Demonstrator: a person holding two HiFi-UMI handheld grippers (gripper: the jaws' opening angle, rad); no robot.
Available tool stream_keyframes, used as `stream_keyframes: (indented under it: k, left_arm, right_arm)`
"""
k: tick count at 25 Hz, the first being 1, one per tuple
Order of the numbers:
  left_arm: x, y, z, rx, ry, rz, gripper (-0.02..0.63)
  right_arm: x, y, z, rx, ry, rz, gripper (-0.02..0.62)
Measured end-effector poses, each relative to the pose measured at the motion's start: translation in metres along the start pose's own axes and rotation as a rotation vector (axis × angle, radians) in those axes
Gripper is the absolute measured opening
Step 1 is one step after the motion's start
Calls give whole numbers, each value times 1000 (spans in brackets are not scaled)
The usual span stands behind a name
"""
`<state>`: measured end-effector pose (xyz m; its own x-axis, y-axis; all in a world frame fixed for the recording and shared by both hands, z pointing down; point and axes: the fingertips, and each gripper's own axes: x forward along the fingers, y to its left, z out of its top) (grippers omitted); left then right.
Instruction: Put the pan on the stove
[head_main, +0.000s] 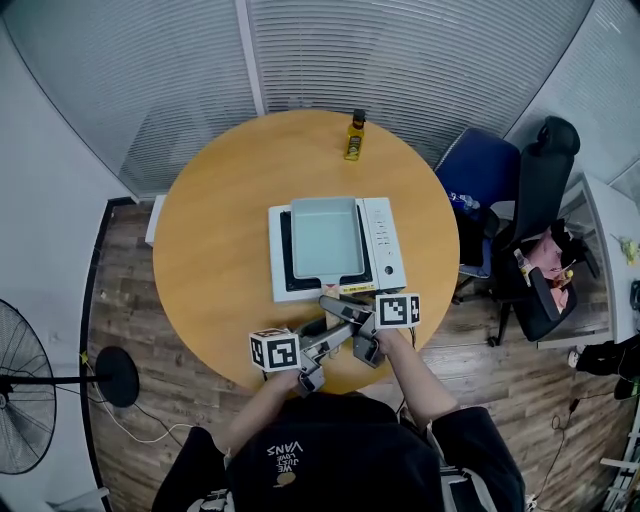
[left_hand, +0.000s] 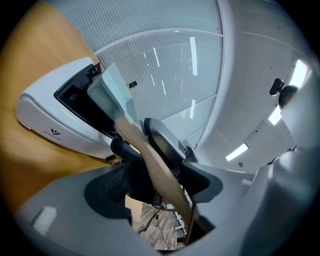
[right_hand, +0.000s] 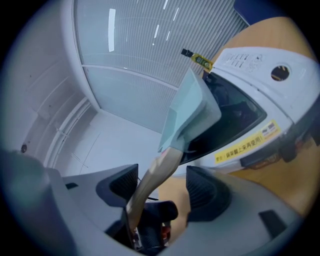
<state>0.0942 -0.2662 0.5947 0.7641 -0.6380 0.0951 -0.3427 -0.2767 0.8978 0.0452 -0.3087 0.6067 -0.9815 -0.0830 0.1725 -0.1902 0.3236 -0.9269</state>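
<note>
On stove (head_main: 385, 240), round table (head_main: 220, 250): pan (head_main: 324, 236) set down.
Both jaws spread, left gripper (left_hand: 156, 188) and right gripper (right_hand: 163, 190) loosely straddling wooden handle (right_hand: 152, 174), pads not clamping it.

The head view looks steeply down over the table (head_main: 210, 260); both gripper views, close in, share the stove (right_hand: 260, 70) and pan (right_hand: 190, 110).

The round wooden table (head_main: 200, 270) I work over stands on a wood-plank floor (head_main: 130, 300). Beyond the table's far edge curves a wall of pale slatted blinds (head_main: 400, 50). To the table's right I see a blue chair (head_main: 478, 165) and a black office chair (head_main: 545, 170). To its left are a white wall (head_main: 40, 180) and a black standing fan (head_main: 20, 400). Strip lights (left_hand: 237, 151) glow overhead.
</note>
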Motion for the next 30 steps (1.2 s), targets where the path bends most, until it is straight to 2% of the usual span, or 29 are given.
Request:
stream_keyframes:
  k: [1, 4, 7, 10, 18, 26, 30]
  left_arm:
    - [-1, -1, -1, -1, 4, -5, 316]
    - [-6, -3, -1, 5, 14, -11, 319]
    - [-12, -1, -1, 10, 28, -2, 321]
    - [-14, -3, -3, 12, 56, -7, 324]
    - [-22, -10, -6, 19, 104, -44, 324]
    - [-36, -12, 3, 31, 102, -61, 324]
    - [-43, -15, 9, 49, 99, -62, 324]
  right_arm:
    - [-1, 0, 0, 5, -11, -2, 270]
    - [-6, 1, 0, 11, -41, -18, 272]
    - [-10, 0, -2, 60, -67, -41, 276]
    - [-17, -5, 0, 32, -89, -75, 293]
    - [-34, -8, -1, 42, -159, -139, 301]
    - [-51, -3, -1, -1, -216, -203, 301]
    - [-64, 7, 12, -30, -279, -217, 301]
